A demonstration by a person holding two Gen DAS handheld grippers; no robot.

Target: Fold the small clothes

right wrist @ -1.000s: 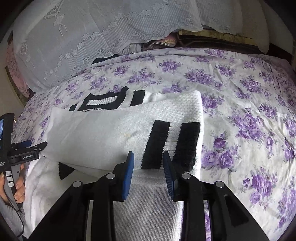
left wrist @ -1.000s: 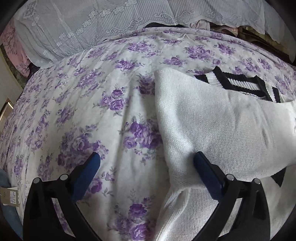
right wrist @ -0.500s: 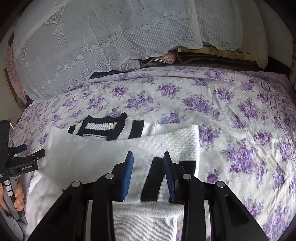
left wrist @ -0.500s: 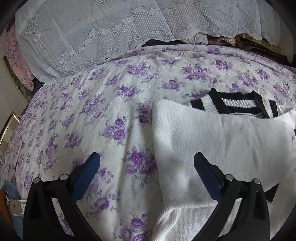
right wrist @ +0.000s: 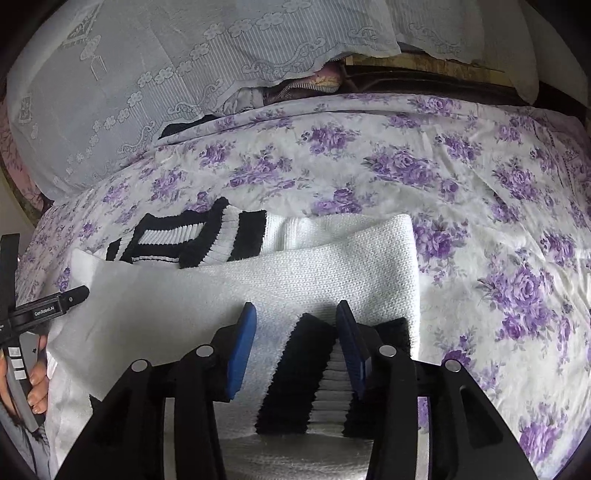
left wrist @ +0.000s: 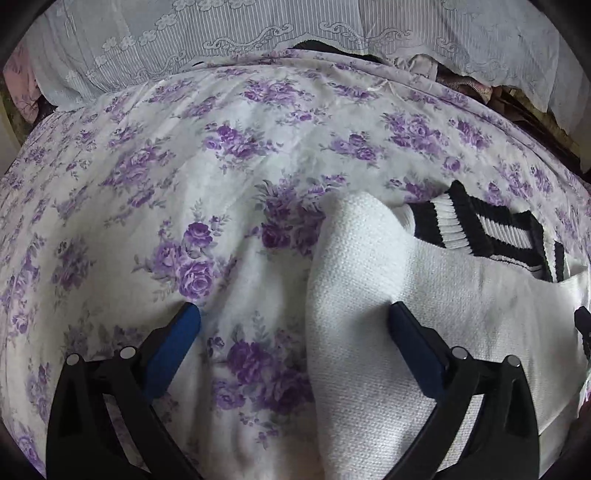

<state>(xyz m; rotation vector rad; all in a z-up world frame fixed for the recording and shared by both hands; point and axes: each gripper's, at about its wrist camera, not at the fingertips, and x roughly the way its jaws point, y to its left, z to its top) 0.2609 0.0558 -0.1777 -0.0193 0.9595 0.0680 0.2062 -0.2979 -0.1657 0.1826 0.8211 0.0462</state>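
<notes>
A white knit sweater point(left wrist: 388, 266) point(right wrist: 314, 266) with a black-and-white striped collar point(left wrist: 480, 229) point(right wrist: 192, 236) lies folded on the purple-flowered bedspread point(left wrist: 221, 184). My left gripper point(left wrist: 293, 310) stands wide open over the sweater's left edge, one finger above the bedspread and the other above the knit. The jaws of my right gripper point(right wrist: 295, 306) are opening. The sleeve's black-striped cuff point(right wrist: 299, 369) lies flat between them, and the pads stand clear of it.
White lace covers point(left wrist: 258, 29) hang over pillows at the bed's far end, with bunched clothes point(right wrist: 317, 81) under them. A person's hand point(right wrist: 33, 384) grips the left tool at the sweater's left side. Bare bedspread point(right wrist: 498, 240) stretches to the right.
The right jaws have spread wider around the striped cuff, which now sits lower between them. The left gripper has moved toward the lace end of the bed and stayed wide open.
</notes>
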